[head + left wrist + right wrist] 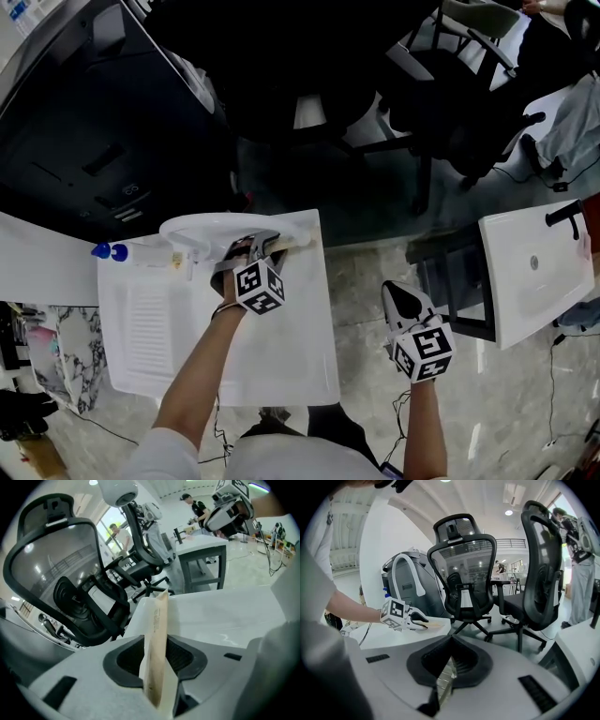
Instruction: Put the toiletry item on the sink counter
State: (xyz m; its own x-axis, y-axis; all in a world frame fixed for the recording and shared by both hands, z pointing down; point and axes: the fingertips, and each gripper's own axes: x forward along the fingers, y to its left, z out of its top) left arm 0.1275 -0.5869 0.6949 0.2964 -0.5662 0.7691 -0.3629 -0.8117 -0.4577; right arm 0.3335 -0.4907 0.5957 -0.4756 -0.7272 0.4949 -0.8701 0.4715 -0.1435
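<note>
The toiletry item (157, 639) is a flat beige packet standing on edge between the jaws of my left gripper (159, 667). A sliver of white counter shows beside it, so the pads look apart from it. In the head view the left gripper (251, 247) rests at the far edge of the white sink counter (300, 356), with the packet's tip (292, 242) lying on the counter. The right gripper view shows the left gripper (414, 620) with the packet (434, 626) on the counter (384, 637). My right gripper (405, 298) hangs over the floor to the right, shut and empty (447, 670).
A ribbed basin (145, 328) fills the counter's left half, with a blue-capped bottle (108, 251) at its far left corner. A second white sink (534, 272) with a black tap (567, 216) stands at the right. Black office chairs (450, 84) stand beyond the counter.
</note>
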